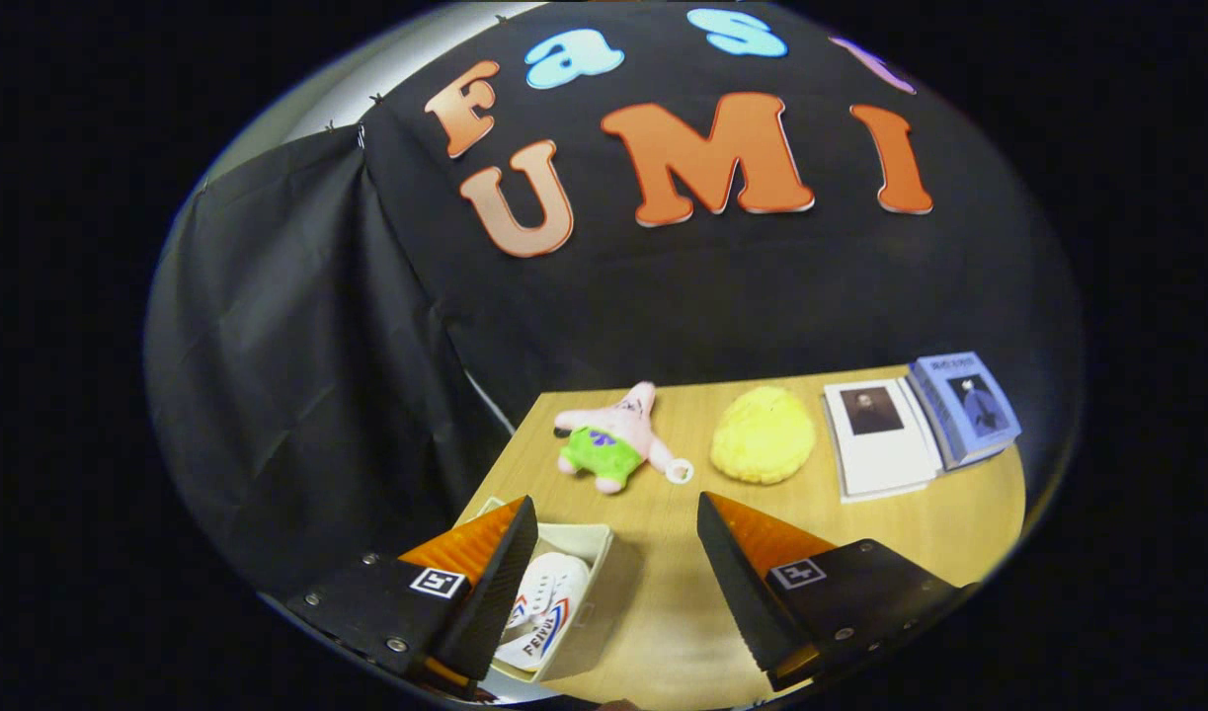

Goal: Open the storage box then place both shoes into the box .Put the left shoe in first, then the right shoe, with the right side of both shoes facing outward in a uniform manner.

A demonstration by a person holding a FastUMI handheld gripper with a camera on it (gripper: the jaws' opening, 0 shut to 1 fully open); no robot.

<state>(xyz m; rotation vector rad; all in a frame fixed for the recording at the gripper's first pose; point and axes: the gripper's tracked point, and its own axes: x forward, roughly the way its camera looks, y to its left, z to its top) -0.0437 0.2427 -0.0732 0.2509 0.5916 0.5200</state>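
- A black-draped booth backs a wooden table (pixel 890 538), where a pink star-shaped plush (pixel 613 439), a yellow fluffy pad (pixel 764 434) and two books (pixel 920 425) lie along the far edge.
- The gripper (pixel 618 523) hangs high over the table, its fingers spread wide and holding nothing.
- The white storage box (pixel 589 602) sits beneath the left finger, open, with a white sneaker (pixel 544 607) inside.
- A second shoe cannot be made out; if one is still outside, it should go in alongside, its right side outward like the first.

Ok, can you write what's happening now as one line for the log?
gripper: open, holding nothing | white shoe: inside open cream storage box, between fingers | wooden table
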